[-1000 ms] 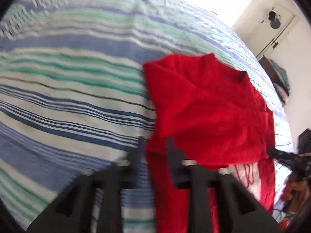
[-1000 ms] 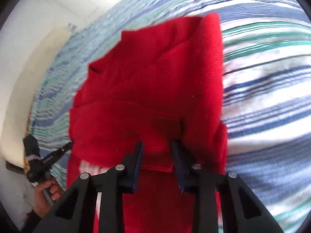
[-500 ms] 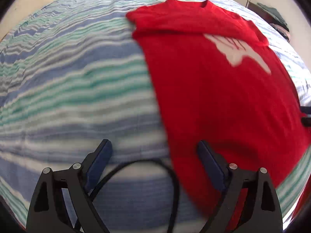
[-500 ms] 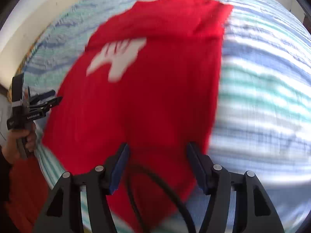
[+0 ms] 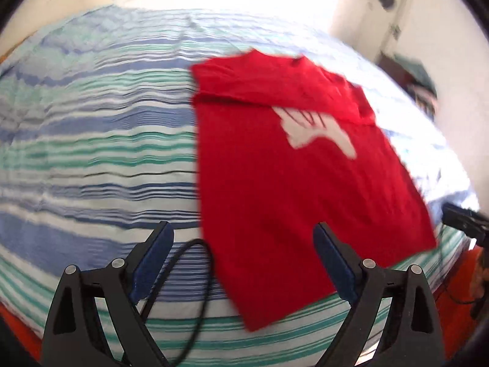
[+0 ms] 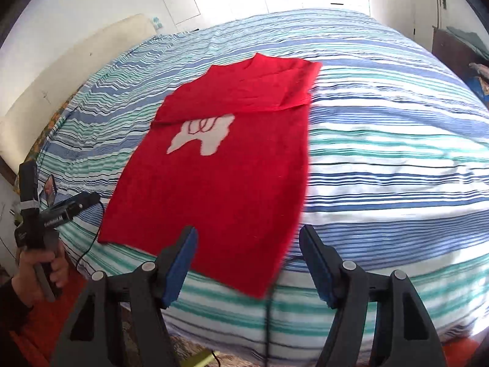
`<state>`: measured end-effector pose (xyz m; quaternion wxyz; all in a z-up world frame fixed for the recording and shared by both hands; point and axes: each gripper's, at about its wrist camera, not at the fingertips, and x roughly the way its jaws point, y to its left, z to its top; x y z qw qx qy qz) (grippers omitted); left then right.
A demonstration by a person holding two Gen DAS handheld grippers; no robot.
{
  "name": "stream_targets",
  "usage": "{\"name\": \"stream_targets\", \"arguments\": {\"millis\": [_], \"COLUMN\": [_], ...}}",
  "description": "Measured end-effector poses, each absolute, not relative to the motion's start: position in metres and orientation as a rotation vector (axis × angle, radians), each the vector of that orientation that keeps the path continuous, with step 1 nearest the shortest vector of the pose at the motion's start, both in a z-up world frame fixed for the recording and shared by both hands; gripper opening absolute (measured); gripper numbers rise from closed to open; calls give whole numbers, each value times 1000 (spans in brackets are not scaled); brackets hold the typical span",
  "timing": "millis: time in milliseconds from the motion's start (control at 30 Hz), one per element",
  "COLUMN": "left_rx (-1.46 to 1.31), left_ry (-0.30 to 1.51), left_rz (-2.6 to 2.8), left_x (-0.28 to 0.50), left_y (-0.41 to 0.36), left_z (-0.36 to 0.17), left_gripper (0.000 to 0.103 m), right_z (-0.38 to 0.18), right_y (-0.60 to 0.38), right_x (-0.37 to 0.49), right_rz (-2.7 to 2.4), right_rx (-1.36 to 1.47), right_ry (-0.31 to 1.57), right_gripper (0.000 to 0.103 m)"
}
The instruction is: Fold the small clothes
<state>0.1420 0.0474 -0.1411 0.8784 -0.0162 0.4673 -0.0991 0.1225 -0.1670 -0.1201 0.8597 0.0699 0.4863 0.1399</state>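
Now both claws are off the cloth: left gripper (image 5: 241, 260) and right gripper (image 6: 247, 263) have jaws spread wide, holding nothing, where a second ago each pinched the red shirt's hem. The red shirt (image 6: 232, 165) lies flat on the striped bedspread (image 6: 382, 140) ahead of both, white print (image 6: 203, 136) up, sleeves folded across the top. Its hem sits just ahead of the fingertips. Both claws have backed further off since half a second ago.
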Motion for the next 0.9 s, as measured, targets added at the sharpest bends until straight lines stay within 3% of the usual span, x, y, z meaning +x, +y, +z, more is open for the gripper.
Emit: {"name": "stream_targets", "arguments": {"millis": [133,233,500,633,733,900], "left_rx": [73,-39,-23,-99,-127,-194], "left_ry": [1152,1108,1121,1045,980,1016], "left_rz": [-185,-198,-202,-162,-91,-83], "left_x": [143,128,118,107,120,160], "left_y": [33,55,59,82,106,136], "left_z": [-192,-195,-187,-162,-146,-138], "left_gripper": [94,97,96,96,96,96], "right_z": [-173,-180,-188,-173,-148,-124], "right_y": [-144,-143,-139,-150,-157,-180], "right_x": [133,119,117,104,87,86], "right_rz": [252,251,256,244,199,121], "right_rx": [96,66,32,38,43,108], "right_ry": [1178,1133,1112,1096,984,912], "right_gripper": [70,71,71,71,71,71]}}
